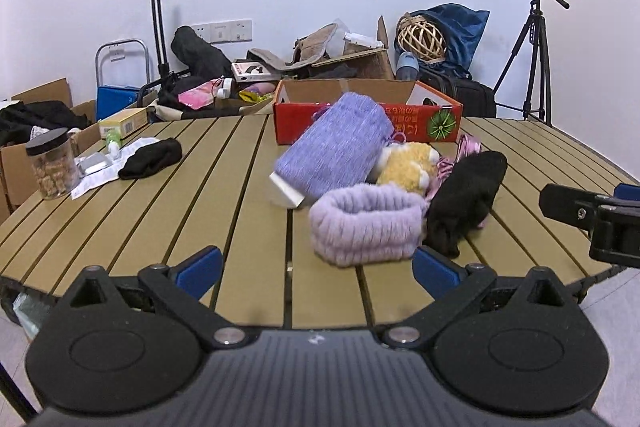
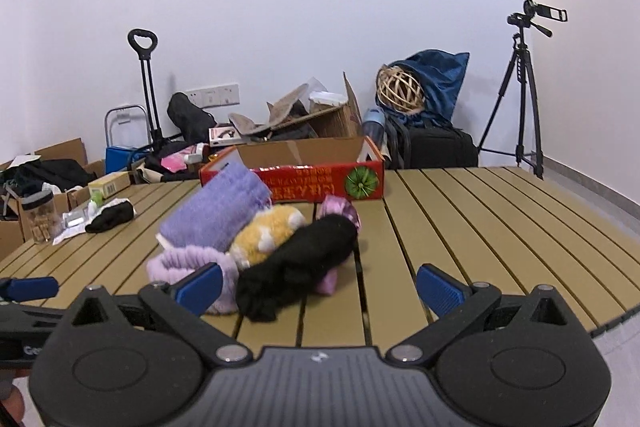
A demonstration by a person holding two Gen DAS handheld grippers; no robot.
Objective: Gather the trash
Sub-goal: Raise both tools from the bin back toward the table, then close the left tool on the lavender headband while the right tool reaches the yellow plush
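A pile lies mid-table: a purple knitted pouch [image 1: 336, 151], a lilac fluffy headband [image 1: 366, 223], a yellow plush toy [image 1: 408, 167] and a black cloth [image 1: 466, 201]. Behind it stands an open red cardboard box [image 1: 400, 125]. My left gripper [image 1: 318, 269] is open, low at the table's near edge, just short of the headband. My right gripper [image 2: 318, 287] is open too, with the black cloth [image 2: 298, 269] and headband [image 2: 188, 261] just beyond its fingers. The pouch [image 2: 218, 213], toy [image 2: 268, 233] and red box [image 2: 320, 181] show behind.
At the table's left sit a jar [image 1: 52, 163], a second black cloth [image 1: 152, 159] on white paper, and a yellow carton [image 1: 122, 121]. Cardboard boxes, bags and a trolley crowd the floor behind. A tripod [image 1: 534, 55] stands at the right. The slatted table [image 2: 480, 227] is bare on its right.
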